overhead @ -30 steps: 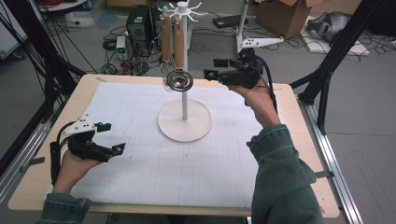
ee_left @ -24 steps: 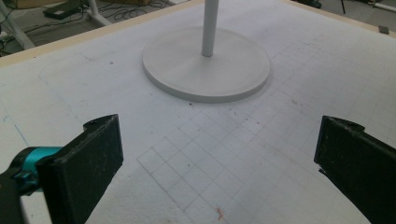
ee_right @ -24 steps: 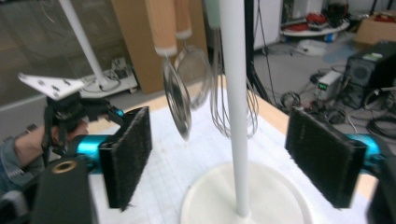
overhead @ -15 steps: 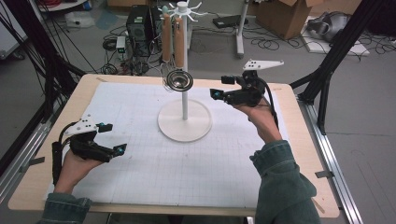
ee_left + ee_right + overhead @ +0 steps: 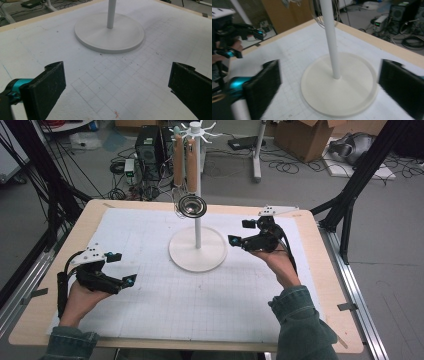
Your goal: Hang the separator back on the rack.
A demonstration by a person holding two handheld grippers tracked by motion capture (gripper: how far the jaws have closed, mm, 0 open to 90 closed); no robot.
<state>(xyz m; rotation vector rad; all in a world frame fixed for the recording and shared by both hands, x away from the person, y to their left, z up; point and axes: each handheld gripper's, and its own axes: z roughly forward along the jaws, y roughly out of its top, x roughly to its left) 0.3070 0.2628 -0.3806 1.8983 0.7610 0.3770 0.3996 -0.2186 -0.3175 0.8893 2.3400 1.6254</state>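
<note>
You have a wooden bench [image 5: 330,320] in front of you, and a white gridded mat [image 5: 200,305] covers most of its top. The mat shows small dark specks and a faint reddish mark [image 5: 116,113]. On the floor beyond the far edge stands a black computer tower [image 5: 149,142] among loose cables [image 5: 295,167]. Farther right you'll see a cardboard box [image 5: 300,135] and a grey bag [image 5: 352,147]. A black frame strut [image 5: 350,195] slants beside the bench's right corner.

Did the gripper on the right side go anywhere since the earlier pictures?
Yes. The right gripper has dropped from beside the hanging strainer towards the stand's base; its jaws have just been opening, empty.
</note>
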